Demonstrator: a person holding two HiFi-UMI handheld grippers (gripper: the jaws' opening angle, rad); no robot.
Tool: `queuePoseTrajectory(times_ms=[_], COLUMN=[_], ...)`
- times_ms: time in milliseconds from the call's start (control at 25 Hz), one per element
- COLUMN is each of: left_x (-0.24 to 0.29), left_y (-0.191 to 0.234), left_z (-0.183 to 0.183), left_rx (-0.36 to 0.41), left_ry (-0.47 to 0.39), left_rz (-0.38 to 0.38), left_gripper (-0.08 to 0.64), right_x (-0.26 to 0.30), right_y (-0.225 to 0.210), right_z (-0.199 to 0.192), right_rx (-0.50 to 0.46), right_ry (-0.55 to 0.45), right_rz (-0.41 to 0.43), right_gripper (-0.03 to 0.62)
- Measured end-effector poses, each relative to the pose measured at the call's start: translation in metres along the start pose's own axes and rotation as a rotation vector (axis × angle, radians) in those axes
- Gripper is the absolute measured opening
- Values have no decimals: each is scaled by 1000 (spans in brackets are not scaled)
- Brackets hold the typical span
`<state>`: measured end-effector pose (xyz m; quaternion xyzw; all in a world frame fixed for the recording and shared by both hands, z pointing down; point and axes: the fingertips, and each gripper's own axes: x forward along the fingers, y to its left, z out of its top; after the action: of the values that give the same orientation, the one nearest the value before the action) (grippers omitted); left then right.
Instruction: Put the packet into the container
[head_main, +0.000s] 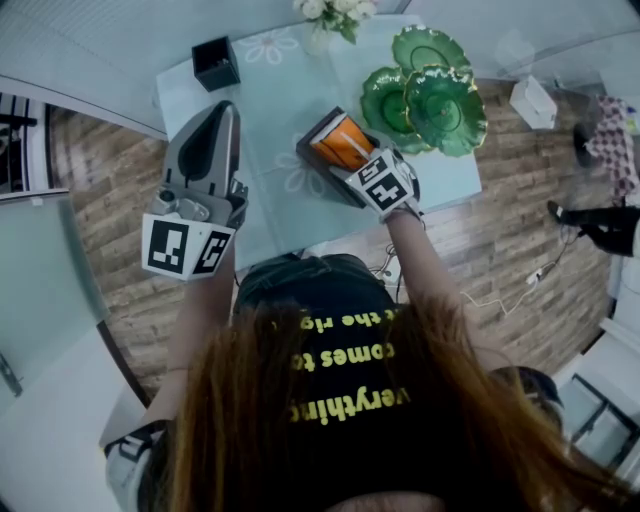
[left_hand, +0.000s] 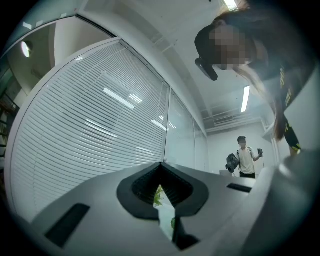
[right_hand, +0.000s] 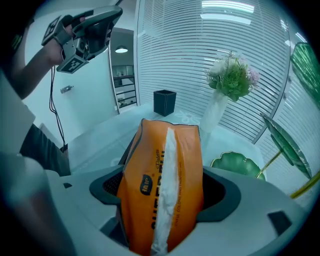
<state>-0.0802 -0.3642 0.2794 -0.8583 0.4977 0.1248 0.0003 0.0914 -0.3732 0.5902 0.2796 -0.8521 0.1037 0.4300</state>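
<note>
packet (right_hand: 165, 170), orange with a white strip down its middle, sits clamped between the wide-spread jaws of the right gripper (head_main: 330, 145). its long axis runs up the frame along the jaws. the small black container (right_hand: 164, 102) stands on the pale table (head_main: 270, 210) just past the packet's top edge in the right gripper view, and up and to the left of it in the head view. the carry likely goes that way. left gripper (head_main: 222, 115), at centre left, has its jaws closed on nothing.
</note>
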Motion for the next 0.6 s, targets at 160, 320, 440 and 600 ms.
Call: queuePoseTrajectory(times_ms=[160,320,440,600], left_x=[-1,-2,-3,-5], left_y=[1,2,4,6], left_z=[1,2,3,3], left_rx=[1,4,6,5], left_ry=[0,-1,0,0], left_rz=[1,4,9,14], left_gripper=[2,2,2,2], right_x=[0,-1,-2,-5], right_y=[0,0,-1,-3], right_z=[0,0,1,4], right_rx=[-4,1,24,29], right_ry=[16,14,-1,-6], right_rz=[11,23,34,34], right_gripper=[390,394,400,437])
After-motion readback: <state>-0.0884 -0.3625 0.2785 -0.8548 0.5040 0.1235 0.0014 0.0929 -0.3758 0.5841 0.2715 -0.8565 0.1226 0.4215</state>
